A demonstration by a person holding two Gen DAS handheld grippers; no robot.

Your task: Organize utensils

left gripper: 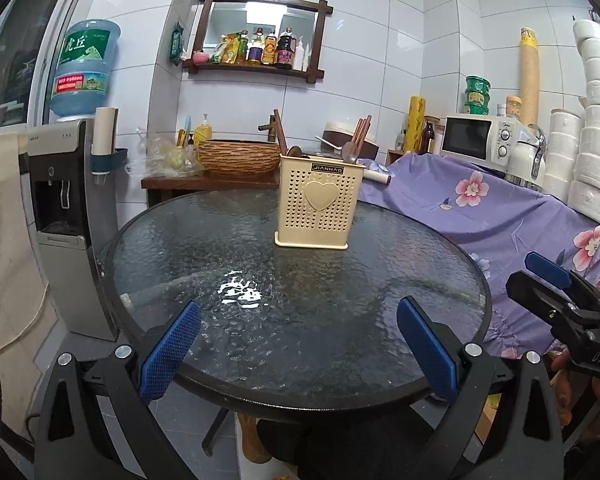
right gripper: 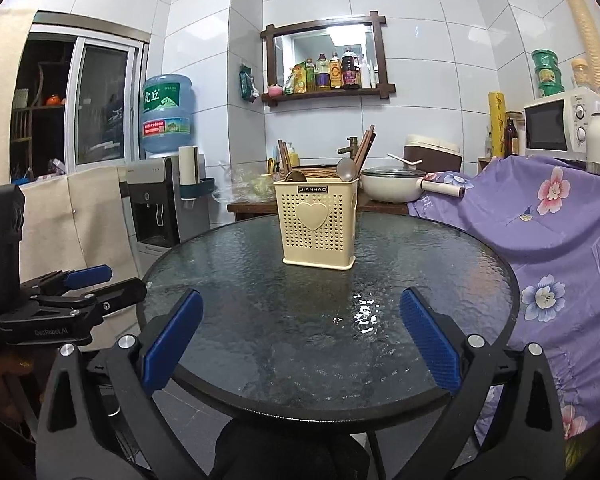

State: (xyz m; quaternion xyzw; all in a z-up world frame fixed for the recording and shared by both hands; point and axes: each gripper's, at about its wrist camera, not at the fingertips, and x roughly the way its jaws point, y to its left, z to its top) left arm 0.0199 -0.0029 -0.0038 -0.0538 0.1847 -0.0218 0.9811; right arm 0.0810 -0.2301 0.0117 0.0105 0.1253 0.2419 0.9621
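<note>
Both grippers were idle at the near edge of the round glass table [left gripper: 204, 240]. Left gripper [left gripper: 298, 344] had its blue pads [left gripper: 171, 354] spread wide with nothing between them, hovering over the table rim. Right gripper [right gripper: 300, 340] was the same: pads [right gripper: 430, 340] wide apart, nothing pinched. Each showed up in the other's view, the right gripper at the right edge of the left wrist view, the left gripper at the left edge of the right wrist view, well clear of the table centre. The cream perforated utensil holder [left gripper: 318, 210] stood upright toward the far side of the table, heart emblem and "JIANHAO" label facing the cameras, well apart from both grippers. Utensils already sat in it: a metal spoon [left gripper: 350, 152] bowl-up at the right, wooden chopsticks [left gripper: 362, 130] leaning out at the right rear, a dark wooden handle [left gripper: 280, 132] at the left. Can't tell which inner compartment each one sat in. Table surface around the holder showed only glare. Behind it were a woven basket [left gripper: 238, 158], a water dispenser [left gripper: 66, 208] on the left, and purple floral cloth [left gripper: 500, 208] on the right below a white microwave [left gripper: 476, 136].
</note>
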